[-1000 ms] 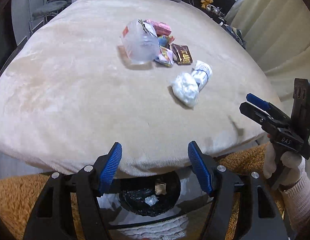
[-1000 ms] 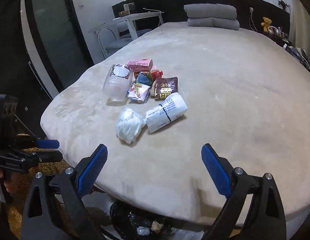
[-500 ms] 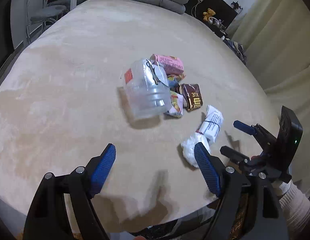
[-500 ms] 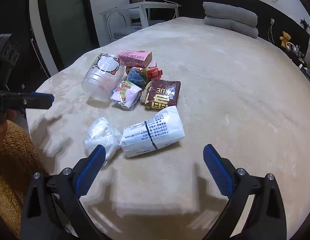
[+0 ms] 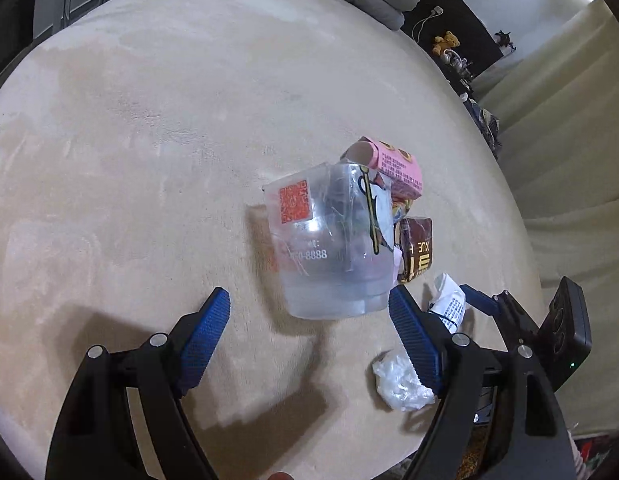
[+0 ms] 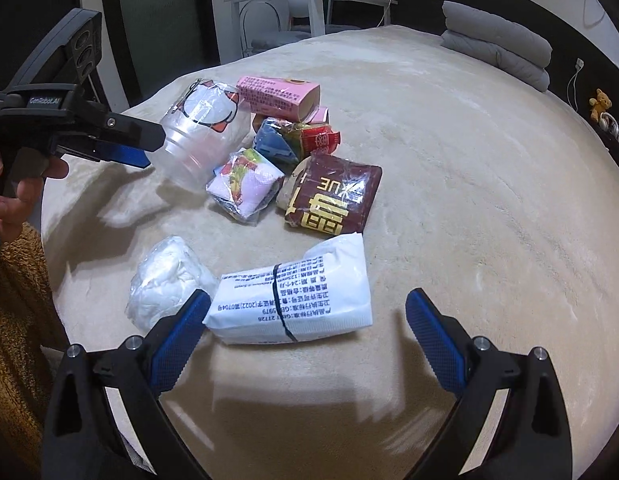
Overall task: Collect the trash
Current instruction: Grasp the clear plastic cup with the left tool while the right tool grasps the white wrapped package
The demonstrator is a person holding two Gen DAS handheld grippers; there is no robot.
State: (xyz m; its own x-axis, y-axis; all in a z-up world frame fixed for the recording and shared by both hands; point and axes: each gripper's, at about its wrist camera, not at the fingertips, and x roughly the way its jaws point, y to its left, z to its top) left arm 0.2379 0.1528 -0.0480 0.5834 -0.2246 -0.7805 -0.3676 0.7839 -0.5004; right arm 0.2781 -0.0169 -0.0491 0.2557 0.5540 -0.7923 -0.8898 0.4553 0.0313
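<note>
Clear plastic cup (image 5: 329, 240) lies tipped on the bed (image 5: 149, 120), printed "-8888" with red QR square; left gripper (image 5: 309, 344) fingers spread before its base. Right view alone shows "GenRobot.AI" on that gripper; right gripper (image 6: 309, 340) fingers spread around white tissue pack (image 6: 297, 300); brown "XUE" packet (image 6: 333, 200) beyond.

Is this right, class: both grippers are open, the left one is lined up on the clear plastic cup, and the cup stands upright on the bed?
Not quite. The clear plastic cup lies tipped on its side on the bed, as the right wrist view shows. The rest holds: the left gripper and the right gripper are both open, and the left one is lined up on the cup.
</note>
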